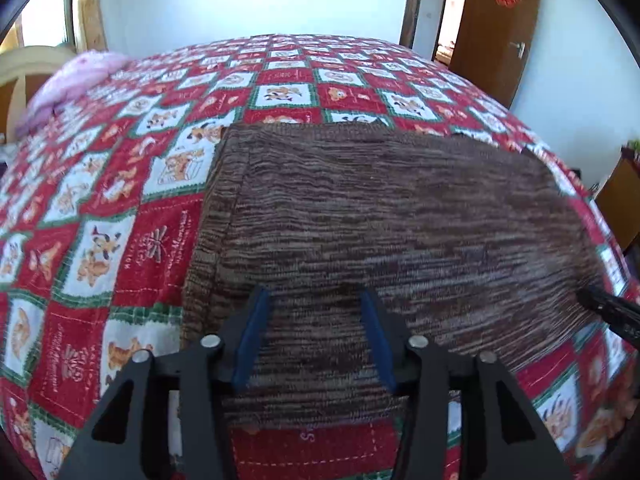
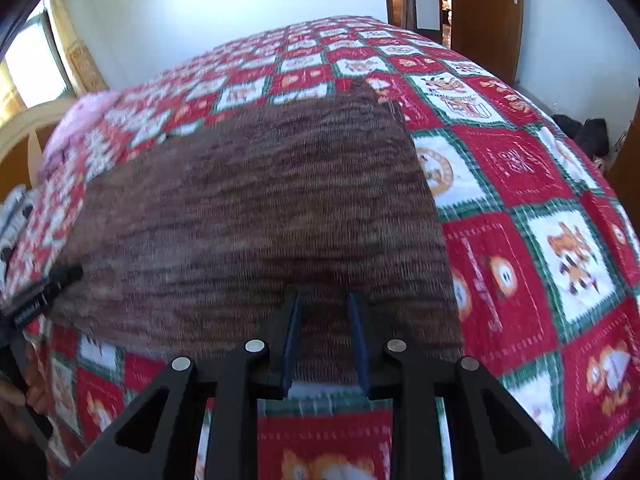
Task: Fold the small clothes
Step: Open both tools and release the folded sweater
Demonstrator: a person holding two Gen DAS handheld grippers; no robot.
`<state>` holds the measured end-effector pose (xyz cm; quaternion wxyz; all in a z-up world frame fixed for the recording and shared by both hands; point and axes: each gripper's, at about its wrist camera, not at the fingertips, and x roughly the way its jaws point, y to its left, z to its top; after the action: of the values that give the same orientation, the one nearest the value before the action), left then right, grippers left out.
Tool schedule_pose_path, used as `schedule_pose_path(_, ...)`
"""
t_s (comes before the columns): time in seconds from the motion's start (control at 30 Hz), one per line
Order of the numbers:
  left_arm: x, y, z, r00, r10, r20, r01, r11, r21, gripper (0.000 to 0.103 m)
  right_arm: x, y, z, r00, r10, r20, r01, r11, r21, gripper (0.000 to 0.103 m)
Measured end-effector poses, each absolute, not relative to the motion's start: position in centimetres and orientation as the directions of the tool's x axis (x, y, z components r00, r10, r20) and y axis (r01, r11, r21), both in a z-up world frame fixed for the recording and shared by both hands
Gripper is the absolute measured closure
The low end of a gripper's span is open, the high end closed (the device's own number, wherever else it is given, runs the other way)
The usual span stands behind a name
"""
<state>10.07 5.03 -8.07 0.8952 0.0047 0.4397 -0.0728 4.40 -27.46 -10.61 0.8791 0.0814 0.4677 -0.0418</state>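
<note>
Your left gripper (image 1: 314,296) sits over the near edge of the brown knit garment (image 1: 384,216). Jaws spread, blue pads on either side of a strip of knit, and nothing is pinched as far as the left wrist view shows. Whether the tips touch the fabric, can't tell.

Your right gripper (image 2: 324,300) is over the same near edge, closer to the garment's right side. Jaws are parted, narrower than the left, with knit visible in the gap. The pads don't look pressed on it. This view is motion-blurred, so fine contact is unclear.

Each gripper shows in the other's view: the right one's black tip comes in at the right edge of the left wrist view, over the garment's right border, and the left one's tip comes in at the left edge of the right wrist view, at the garment's left border.

The garment lies flat on the bed, on a red, white and green checked quilt (image 1: 132,248) with cartoon-animal squares. It's a broad rectangle, long edges running away from you, with a seam line down its left side.

Farther up the bed there's a pink bundle (image 1: 76,80) at the left edge by a pale curved bed frame. Behind that, a white wall and a brown wooden door (image 1: 496,28) with a red ornament, standing ajar.
</note>
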Motion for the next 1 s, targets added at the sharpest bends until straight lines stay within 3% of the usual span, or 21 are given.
schedule_pose_path(0.23, 8.5, 3.6, -8.8, 0.645, 0.004, -0.764, 0.116, 0.988, 0.103, 0.039, 2.0, -27.7, -10.8, 0.547, -0.004, -0.837, 0.200, 0.972, 0.126, 0.078)
schedule_pose_path(0.43, 6.6, 3.7, -7.7, 0.647, 0.007, -0.763, 0.110, 0.989, 0.102, 0.039, 1.5, -26.7, -10.0, 0.560, -0.063, -0.826, 0.229, 0.970, 0.082, 0.078)
schedule_pose_path(0.53, 5.7, 3.7, -7.3, 0.661, 0.016, -0.750, 0.093, 0.990, 0.102, 0.031, 0.7, -25.2, -9.0, 0.605, -0.013, -0.796, 0.210, 0.967, 0.144, 0.078)
schedule_pose_path(0.67, 5.4, 3.1, -7.0, 0.674, 0.041, -0.737, 0.090, 0.986, 0.138, 0.030, 1.1, -21.9, -7.9, 0.652, 0.029, -0.758, 0.145, 0.976, 0.162, 0.078)
schedule_pose_path(0.8, 5.1, 3.3, -6.7, 0.692, 0.069, -0.718, 0.089, 0.980, 0.180, 0.022, 2.9, -18.9, -8.6, 0.646, 0.074, -0.759, 0.099, 0.979, 0.179, 0.077)
schedule_pose_path(1.0, 5.3, 4.6, -7.5, 0.684, 0.123, -0.719, 0.055, 0.974, 0.219, 0.022, 4.0, -17.2, -11.0, 0.604, 0.076, -0.794, 0.079, 0.985, 0.155, 0.077)
